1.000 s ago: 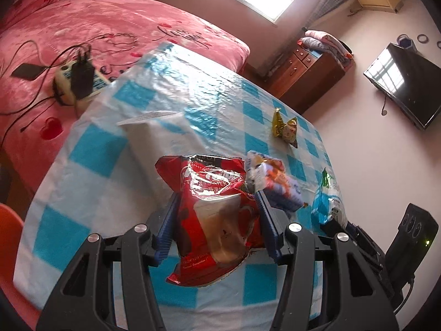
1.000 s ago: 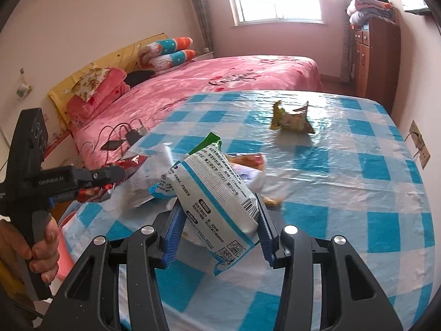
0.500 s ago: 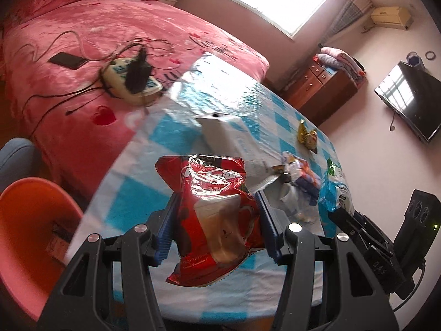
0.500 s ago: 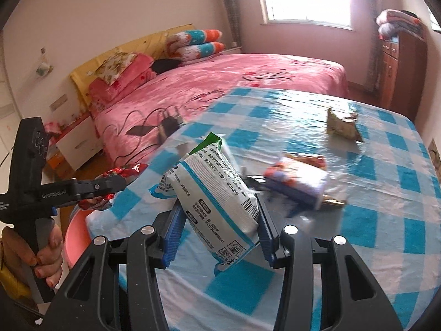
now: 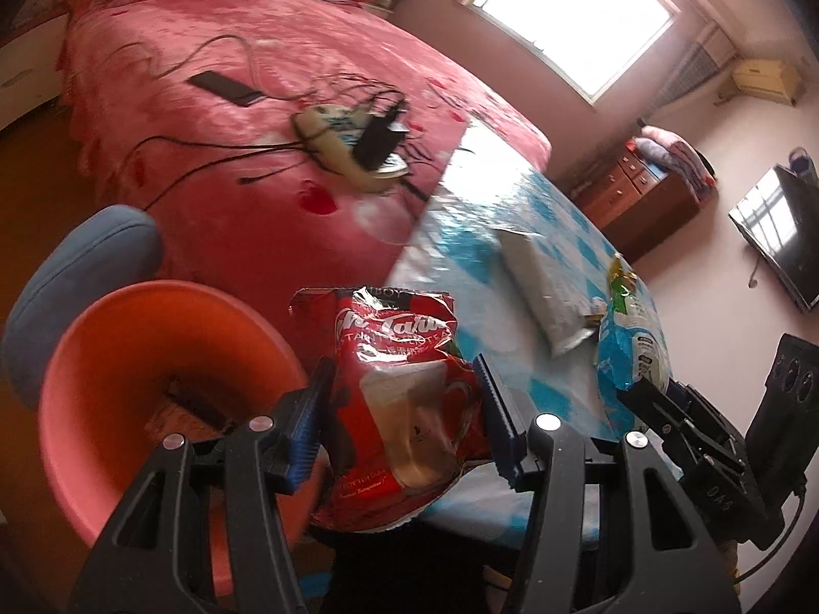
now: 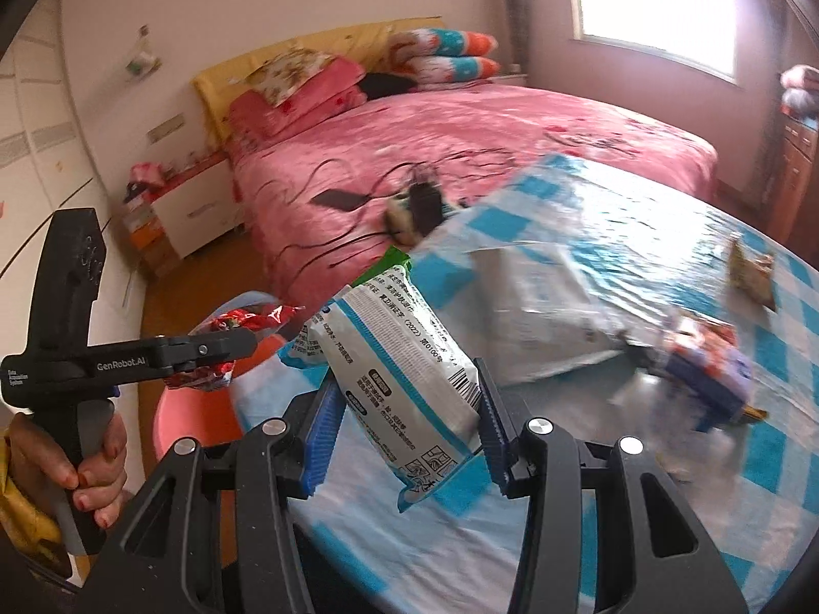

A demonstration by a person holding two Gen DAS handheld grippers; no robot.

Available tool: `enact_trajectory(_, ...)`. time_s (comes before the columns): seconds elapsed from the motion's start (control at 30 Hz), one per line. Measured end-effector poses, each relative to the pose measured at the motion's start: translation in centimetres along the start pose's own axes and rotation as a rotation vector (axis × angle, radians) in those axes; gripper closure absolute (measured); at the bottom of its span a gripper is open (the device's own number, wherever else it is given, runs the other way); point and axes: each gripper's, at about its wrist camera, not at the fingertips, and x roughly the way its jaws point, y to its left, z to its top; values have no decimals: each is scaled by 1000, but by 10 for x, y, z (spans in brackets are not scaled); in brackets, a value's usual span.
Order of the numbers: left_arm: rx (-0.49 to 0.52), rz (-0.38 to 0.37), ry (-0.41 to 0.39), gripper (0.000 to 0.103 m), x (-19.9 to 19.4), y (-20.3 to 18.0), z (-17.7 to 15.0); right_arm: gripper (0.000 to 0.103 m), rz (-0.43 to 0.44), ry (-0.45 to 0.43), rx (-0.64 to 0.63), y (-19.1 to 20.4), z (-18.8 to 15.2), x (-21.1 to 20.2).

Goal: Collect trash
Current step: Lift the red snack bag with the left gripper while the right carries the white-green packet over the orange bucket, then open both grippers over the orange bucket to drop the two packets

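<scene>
Left gripper [image 5: 404, 424] angled downward, jaws clamped on a red snack bag [image 5: 404, 399], held past the table edge, w/ the orange bin [image 5: 102, 384] below & to its left. Right gripper [image 6: 404, 430] also tilts down, jaws pinching a white-and-blue wrapper [image 6: 404, 358] over the blue-checked table [image 6: 640, 537] near its edge. Person's left hand [image 6: 87, 460] grips the left tool's handle. More wrappers lie on the table: a grey pouch [image 6: 537, 307], a crumpled one [image 6: 750, 271] farther back.
</scene>
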Motion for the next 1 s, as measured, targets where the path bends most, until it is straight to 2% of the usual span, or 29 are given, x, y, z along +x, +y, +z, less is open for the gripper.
enact_trajectory(0.4,-146,105,-2,47,-21,93,-20,54,109,85,-148,82,7,50)
enact_trajectory(0.73,-178,214,28,46,-14,138,-41,53,188,163,-230,136,2,88)
enact_trajectory(0.83,-168,256,39,42,-11,146,-45,47,203,197,-240,150,0,99)
enact_trajectory(1.0,-118,302,-8,25,-22,148,-45,17,214,170,-218,150,1,101)
